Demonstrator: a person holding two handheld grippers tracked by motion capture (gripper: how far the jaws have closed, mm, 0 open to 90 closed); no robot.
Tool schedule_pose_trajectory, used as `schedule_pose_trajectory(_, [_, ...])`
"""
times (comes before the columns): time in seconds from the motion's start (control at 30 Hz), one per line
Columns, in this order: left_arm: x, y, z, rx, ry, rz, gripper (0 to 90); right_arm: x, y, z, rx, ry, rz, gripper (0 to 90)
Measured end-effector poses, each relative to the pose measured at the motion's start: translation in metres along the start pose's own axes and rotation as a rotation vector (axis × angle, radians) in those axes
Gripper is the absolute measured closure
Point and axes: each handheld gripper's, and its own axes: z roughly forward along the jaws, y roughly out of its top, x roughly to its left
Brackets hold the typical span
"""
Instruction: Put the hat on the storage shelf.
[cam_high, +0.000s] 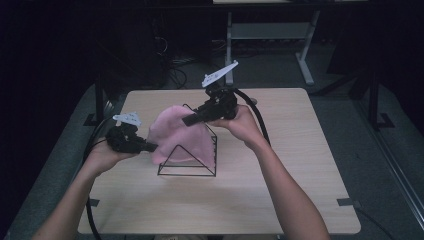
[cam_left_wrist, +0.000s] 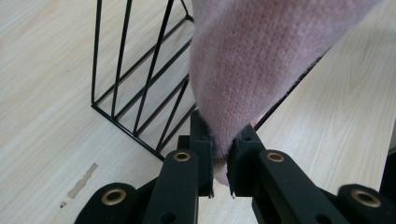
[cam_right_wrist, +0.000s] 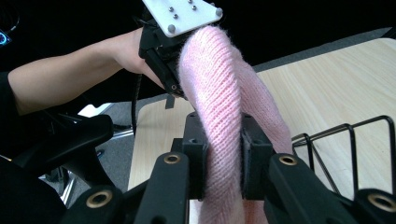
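A pink knitted hat (cam_high: 172, 135) hangs stretched between the two grippers over a black wire pyramid frame (cam_high: 192, 160) on the table. My left gripper (cam_high: 152, 147) is shut on the hat's left edge; in the left gripper view the knit (cam_left_wrist: 252, 65) is pinched between the pads (cam_left_wrist: 222, 158), with the wire frame (cam_left_wrist: 140, 93) just behind. My right gripper (cam_high: 189, 120) is shut on the hat's upper right edge. The right gripper view shows a thick fold of knit (cam_right_wrist: 224, 121) clamped between the jaws (cam_right_wrist: 223, 154), and the left gripper (cam_right_wrist: 168, 56) holding the far end.
The light wooden table (cam_high: 280, 180) has open surface around the frame. A grey floor and the legs of another desk (cam_high: 305, 60) lie beyond the far edge. Cables trail from both grippers off the table's near-left side.
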Motion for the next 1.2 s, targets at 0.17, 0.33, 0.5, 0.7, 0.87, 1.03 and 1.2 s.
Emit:
schedule_pose_trajectory(0.17, [0.001,-0.005,0.004,-0.002,-0.004,-0.001,82.7,-0.001,-0.005,0.004,0.009,0.009,0.005,75.3])
schedule_pose_trajectory(0.33, [-0.001,-0.007,0.007,0.015,0.01,0.01,82.7,-0.003,-0.011,0.007,0.017,0.014,0.013,75.0])
schedule_pose_trajectory(0.5, [-0.001,-0.009,0.011,0.026,0.015,0.019,82.7,-0.003,-0.016,0.009,0.025,0.021,0.021,73.8])
schedule_pose_trajectory(0.7, [-0.001,-0.015,0.015,0.041,0.006,0.017,82.7,0.0,-0.021,0.015,0.049,0.012,0.009,73.8])
schedule_pose_trajectory(0.87, [-0.001,-0.017,0.02,0.067,0.015,0.031,82.7,-0.002,-0.025,0.019,0.062,0.011,0.009,73.7])
schedule_pose_trajectory(1.03, [-0.002,-0.017,0.024,0.088,0.025,0.042,82.7,-0.001,-0.028,0.022,0.076,0.014,0.018,73.6])
schedule_pose_trajectory(1.2, [-0.001,-0.021,0.029,0.092,0.017,0.033,82.7,-0.001,-0.034,0.025,0.086,0.014,0.022,73.5])
